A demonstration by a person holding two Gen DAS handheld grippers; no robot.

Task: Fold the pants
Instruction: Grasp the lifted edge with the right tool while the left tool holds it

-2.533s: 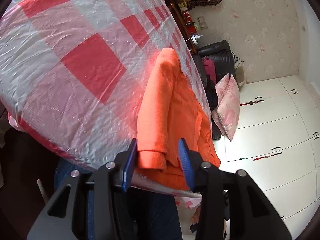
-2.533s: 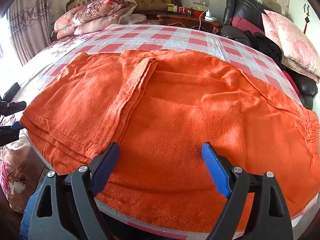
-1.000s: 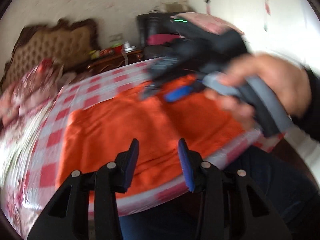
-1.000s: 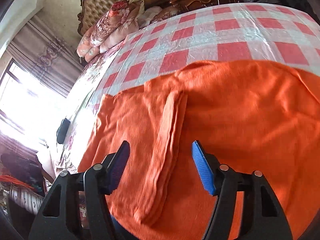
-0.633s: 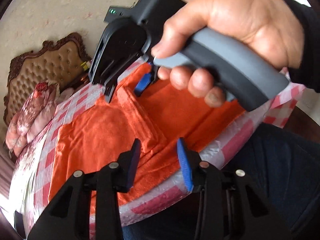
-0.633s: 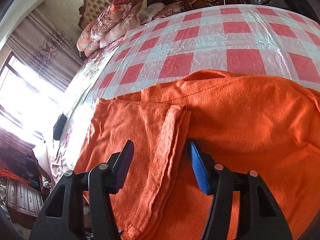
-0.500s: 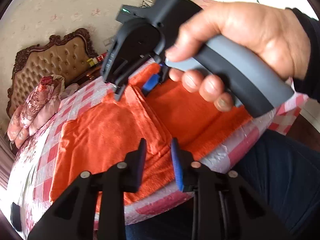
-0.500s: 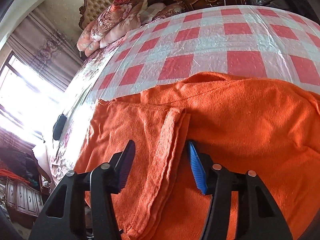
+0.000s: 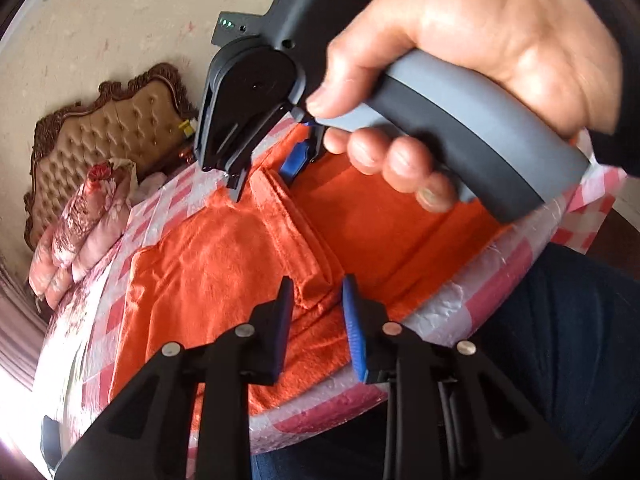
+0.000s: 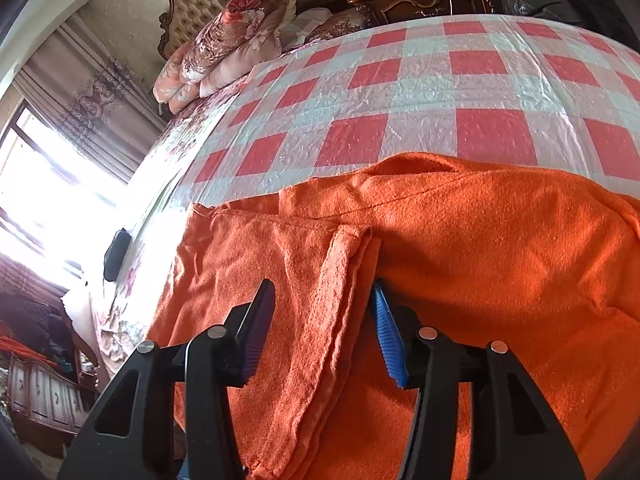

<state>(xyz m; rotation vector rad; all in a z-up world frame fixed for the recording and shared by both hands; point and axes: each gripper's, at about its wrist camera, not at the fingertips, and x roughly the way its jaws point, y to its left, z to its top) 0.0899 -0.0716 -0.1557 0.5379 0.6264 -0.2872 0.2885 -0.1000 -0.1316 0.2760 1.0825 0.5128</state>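
**A:** Starting at the left, where are the orange pants?

**B:** Spread flat on the bed's red-checked plastic cover, near its front edge. A folded band of cloth runs down the middle.

**A:** And the left tool?

**B:** Its jaws sit narrowly apart at the lower end of that band, at the bed's edge. Whether the pads actually pinch the cloth, I cannot tell; the band's end is partly hidden behind them.

**A:** The right tool?

**B:** Partly open, its blue pads either side of the same band, not pressed onto it. In the left wrist view the right hand and the tool's body cover most of its fingers and the right half of the pants.

**A:** Anything cut off?

**B:** The pants' right end runs out of the frame.
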